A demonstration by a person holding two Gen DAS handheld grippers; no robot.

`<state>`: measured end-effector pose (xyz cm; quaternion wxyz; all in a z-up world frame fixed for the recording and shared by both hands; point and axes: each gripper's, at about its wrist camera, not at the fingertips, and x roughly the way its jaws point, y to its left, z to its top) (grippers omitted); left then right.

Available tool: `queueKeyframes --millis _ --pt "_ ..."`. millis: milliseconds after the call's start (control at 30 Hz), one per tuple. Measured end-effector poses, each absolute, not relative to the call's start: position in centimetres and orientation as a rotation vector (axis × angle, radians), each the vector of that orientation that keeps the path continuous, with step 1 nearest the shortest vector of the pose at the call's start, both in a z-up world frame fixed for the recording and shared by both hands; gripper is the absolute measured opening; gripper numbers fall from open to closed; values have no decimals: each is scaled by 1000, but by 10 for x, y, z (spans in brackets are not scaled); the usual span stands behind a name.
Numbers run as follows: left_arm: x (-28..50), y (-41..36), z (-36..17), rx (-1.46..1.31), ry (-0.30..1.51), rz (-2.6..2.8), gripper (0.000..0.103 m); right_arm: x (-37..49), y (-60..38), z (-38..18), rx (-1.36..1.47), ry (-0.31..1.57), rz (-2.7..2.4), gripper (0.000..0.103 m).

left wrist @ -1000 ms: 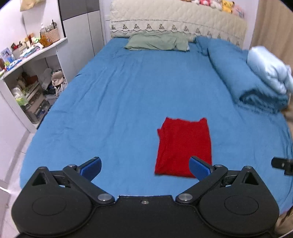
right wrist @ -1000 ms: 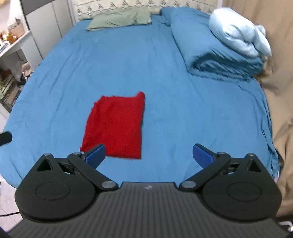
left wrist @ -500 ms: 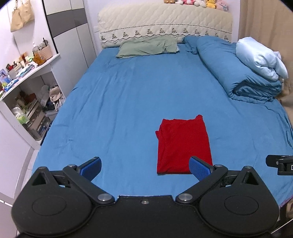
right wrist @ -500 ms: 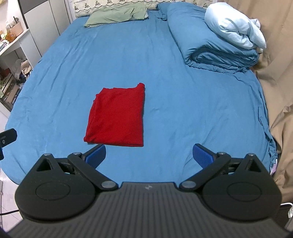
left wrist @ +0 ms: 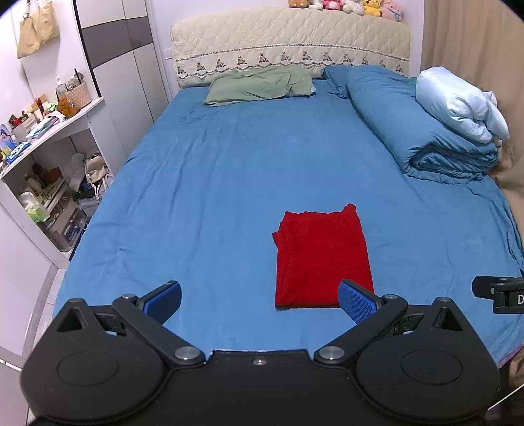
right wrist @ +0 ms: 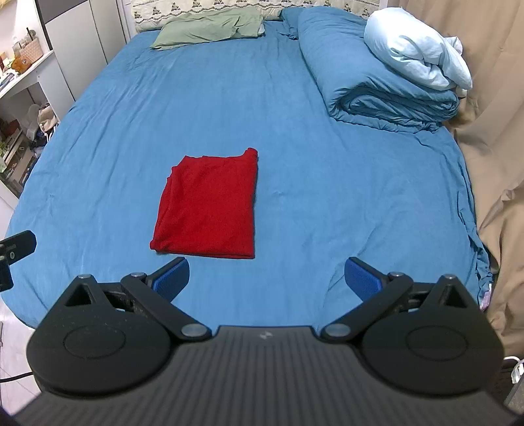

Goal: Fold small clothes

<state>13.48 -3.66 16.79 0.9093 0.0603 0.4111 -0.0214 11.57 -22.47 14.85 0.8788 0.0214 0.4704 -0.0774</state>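
A red garment is seen lying flat on the blue bedsheet, folded into a neat rectangle near the near edge of the bed and somewhat right of its middle in the left wrist view. It is judged to be light, soft and limp, likely to sag and lose its fold if lifted by one point, so it would best be taken at two corners of the near edge, or pinched along the layered left side where loose edges show. The left gripper and the right gripper are both spread wide and nothing is held; both hover short of the cloth. In the left wrist view the headboard, the plush toys above it and the cluttered shelf are shown in full. In the right wrist view the garment's near edge is shown unobstructed, along with the beige curtain at the right.
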Motion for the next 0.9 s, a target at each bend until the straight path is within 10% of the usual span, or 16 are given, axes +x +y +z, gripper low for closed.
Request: queueKeyframes --millis 900 --pt "131 -49 168 130 839 -39 103 112 -230 152 56 989 -171 103"
